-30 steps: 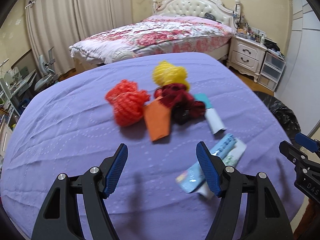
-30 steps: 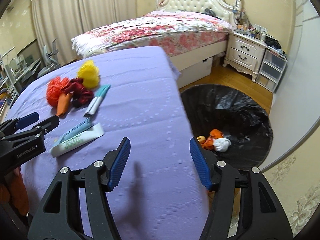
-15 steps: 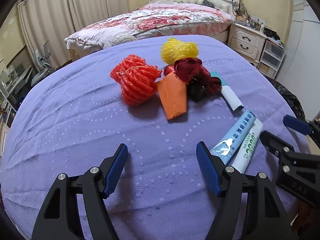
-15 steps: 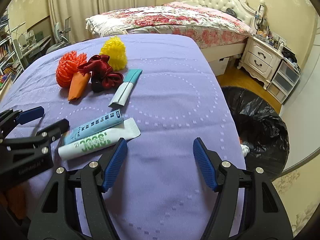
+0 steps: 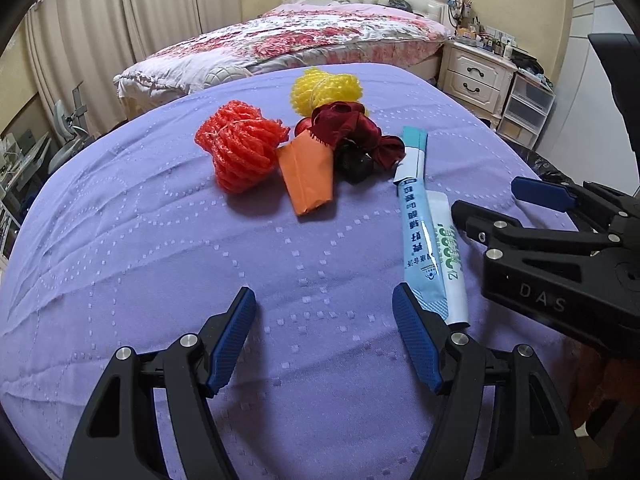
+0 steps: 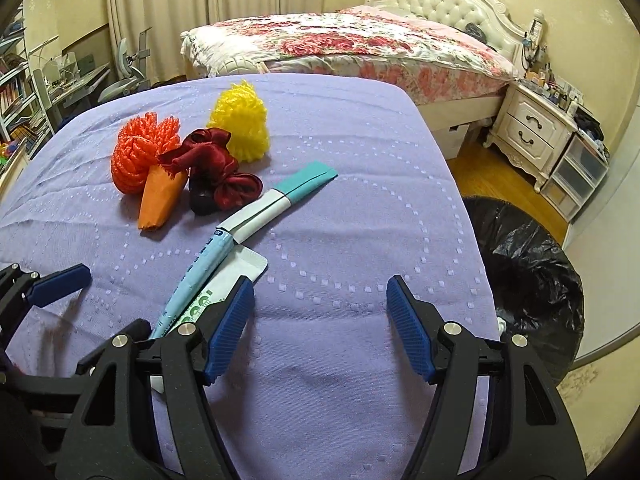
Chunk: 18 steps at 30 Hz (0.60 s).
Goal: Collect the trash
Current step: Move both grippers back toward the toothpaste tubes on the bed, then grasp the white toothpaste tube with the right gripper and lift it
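Note:
Trash lies on a purple-covered table (image 5: 140,240): an orange foam net (image 5: 240,150), a yellow foam net (image 5: 326,90), a dark red ribbon bundle (image 5: 352,136), an orange paper piece (image 5: 308,174), a teal and white box (image 5: 412,154), a light blue tube (image 5: 420,248) and a white tube (image 5: 450,264). My left gripper (image 5: 324,336) is open and empty above the cloth, just left of the tubes. My right gripper (image 6: 320,320) is open and empty; its left finger (image 6: 230,322) is over the white tube (image 6: 224,284).
A bin lined with a black bag (image 6: 532,280) stands on the floor to the right of the table. A bed with a floral cover (image 6: 352,44) and a white nightstand (image 6: 532,132) are beyond. Shelves and chairs stand at the left.
Both grippers have moved toward the trash pile. The right gripper swung left from the bin to the tubes. The objects now appear closer.

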Each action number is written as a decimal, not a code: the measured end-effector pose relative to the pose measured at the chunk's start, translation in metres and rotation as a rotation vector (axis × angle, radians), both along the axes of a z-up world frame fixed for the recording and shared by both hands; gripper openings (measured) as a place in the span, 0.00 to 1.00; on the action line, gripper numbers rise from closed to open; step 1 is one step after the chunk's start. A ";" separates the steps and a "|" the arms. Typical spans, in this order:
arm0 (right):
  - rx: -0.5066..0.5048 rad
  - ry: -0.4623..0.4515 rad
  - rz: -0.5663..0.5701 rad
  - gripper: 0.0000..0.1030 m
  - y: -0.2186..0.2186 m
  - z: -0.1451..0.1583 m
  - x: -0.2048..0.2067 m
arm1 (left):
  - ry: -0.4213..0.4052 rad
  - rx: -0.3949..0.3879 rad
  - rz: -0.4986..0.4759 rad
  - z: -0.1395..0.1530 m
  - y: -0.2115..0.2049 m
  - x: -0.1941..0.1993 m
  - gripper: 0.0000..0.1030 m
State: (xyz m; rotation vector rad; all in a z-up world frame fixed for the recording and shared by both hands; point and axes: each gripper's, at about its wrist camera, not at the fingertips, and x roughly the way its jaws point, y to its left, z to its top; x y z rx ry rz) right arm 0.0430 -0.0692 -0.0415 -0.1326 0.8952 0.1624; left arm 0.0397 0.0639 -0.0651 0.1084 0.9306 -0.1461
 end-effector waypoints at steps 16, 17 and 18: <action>0.016 0.028 0.046 0.65 0.032 0.003 -0.018 | -0.024 -0.044 0.117 0.006 0.037 -0.007 0.67; 0.014 0.035 0.047 0.65 0.033 0.001 -0.018 | -0.024 -0.050 0.121 0.006 0.039 -0.008 0.67; 0.010 0.041 0.049 0.65 0.035 0.000 -0.019 | -0.023 -0.055 0.125 0.006 0.041 -0.008 0.67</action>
